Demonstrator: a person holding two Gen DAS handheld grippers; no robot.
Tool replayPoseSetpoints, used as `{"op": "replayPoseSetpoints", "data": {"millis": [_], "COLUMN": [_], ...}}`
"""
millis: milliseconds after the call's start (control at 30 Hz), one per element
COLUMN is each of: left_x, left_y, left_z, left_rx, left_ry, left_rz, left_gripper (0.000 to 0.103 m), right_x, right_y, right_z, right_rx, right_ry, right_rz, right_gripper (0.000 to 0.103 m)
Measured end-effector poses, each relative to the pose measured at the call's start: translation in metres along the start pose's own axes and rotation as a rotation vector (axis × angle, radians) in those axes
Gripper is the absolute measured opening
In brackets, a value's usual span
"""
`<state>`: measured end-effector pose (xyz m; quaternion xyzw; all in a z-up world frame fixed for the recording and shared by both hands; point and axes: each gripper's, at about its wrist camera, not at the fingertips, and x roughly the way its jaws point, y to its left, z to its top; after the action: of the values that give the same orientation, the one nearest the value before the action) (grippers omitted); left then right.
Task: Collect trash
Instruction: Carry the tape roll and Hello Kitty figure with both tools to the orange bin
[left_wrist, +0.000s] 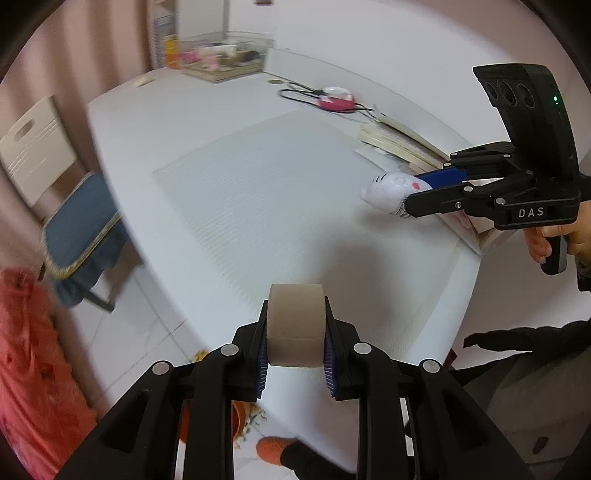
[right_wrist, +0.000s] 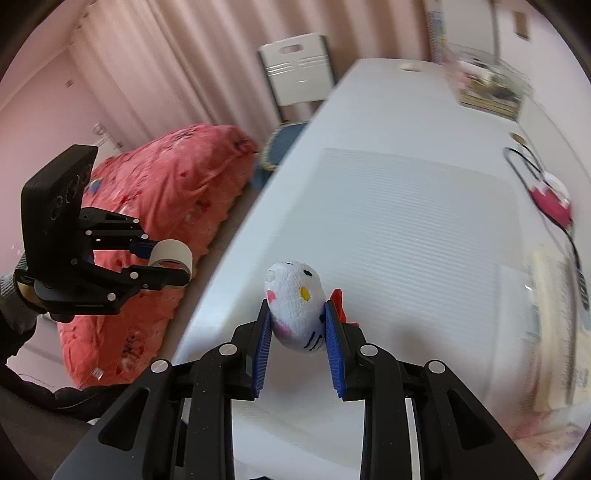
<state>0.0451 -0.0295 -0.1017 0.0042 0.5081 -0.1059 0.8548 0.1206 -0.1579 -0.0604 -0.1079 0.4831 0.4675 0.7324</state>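
Observation:
My left gripper (left_wrist: 295, 332) is shut on a beige roll of tape (left_wrist: 295, 325) and holds it in the air over the near edge of the white table (left_wrist: 221, 110). In the right wrist view the left gripper (right_wrist: 173, 262) with the tape roll (right_wrist: 171, 254) is off the table's left side, above the red bedding. My right gripper (right_wrist: 297, 325) is shut on a small white plush cat toy (right_wrist: 295, 304) with a red bow, just above the table. In the left wrist view the right gripper (left_wrist: 413, 195) holds the toy (left_wrist: 388, 190) at the table's right side.
A ribbed white mat (left_wrist: 277, 192) covers the table's middle. A pink and white device with a black cord (left_wrist: 336, 99) and stacked books (left_wrist: 399, 144) lie at the right. A clear box of items (left_wrist: 225, 55) stands at the far end. A blue-seated chair (left_wrist: 74, 229) and red bedding (right_wrist: 166, 206) are left of the table.

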Motion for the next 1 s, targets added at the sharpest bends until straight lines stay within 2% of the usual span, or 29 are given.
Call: {"op": "replayPoseSetpoints", "data": {"millis": [367, 567, 767, 1000], "left_x": [-0.057, -0.070, -0.069, -0.049], "left_y": [0.053, 0.091, 0.132, 0.173], "left_z": [-0.081, -0.119, -0.151, -0.176], "left_rx": [-0.184, -0.280, -0.358, -0.411], "left_ry": [-0.018, -0.006, 0.012, 0.033], "left_rz": [0.107, 0.148, 0.151, 0.112], "left_gripper": [0.026, 0.026, 0.026, 0.026], "right_x": [0.055, 0.096, 0.147, 0.209], "right_y": [0.115, 0.176, 0.227, 0.249], "right_z": [0.028, 0.044, 0.057, 0.060], "right_rx": [-0.174, -0.250, -0.283, -0.271], "right_ry": [0.069, 0.114, 0.164, 0.220], "right_rz": [0.150, 0.209, 0.256, 0.278], "right_gripper": [0.028, 0.028, 0.028, 0.028]}}
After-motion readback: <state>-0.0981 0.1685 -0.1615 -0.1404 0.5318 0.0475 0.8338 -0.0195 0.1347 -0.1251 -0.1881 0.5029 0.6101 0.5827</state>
